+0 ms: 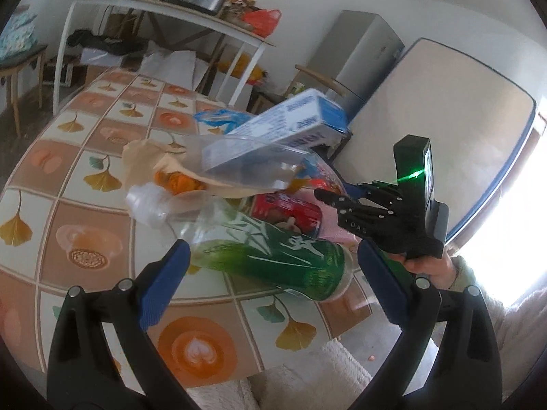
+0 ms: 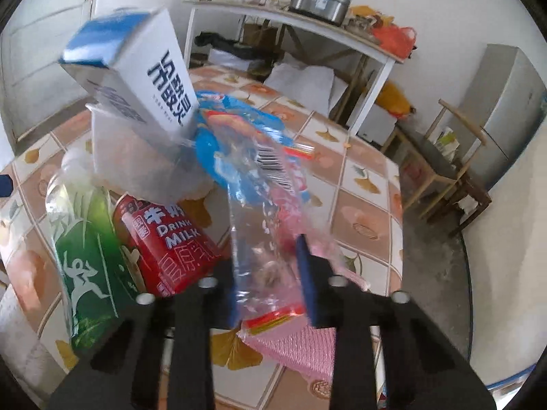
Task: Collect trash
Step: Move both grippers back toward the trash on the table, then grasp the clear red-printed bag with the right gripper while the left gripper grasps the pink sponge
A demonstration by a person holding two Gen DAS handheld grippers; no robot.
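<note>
My right gripper is shut on a clear plastic snack wrapper and lifts it; the gripper also shows in the left wrist view. A white and blue carton tilts in the air above a clear plastic cup; the carton also shows in the left wrist view. A green-labelled bottle lies on the tiled table between the open fingers of my left gripper. A red milk can lies beside the bottle.
Orange peel on paper lies behind the bottle. A pink cloth lies under the wrapper. A white shelf table with a cooker stands behind. Wooden chairs and a fridge stand at the right.
</note>
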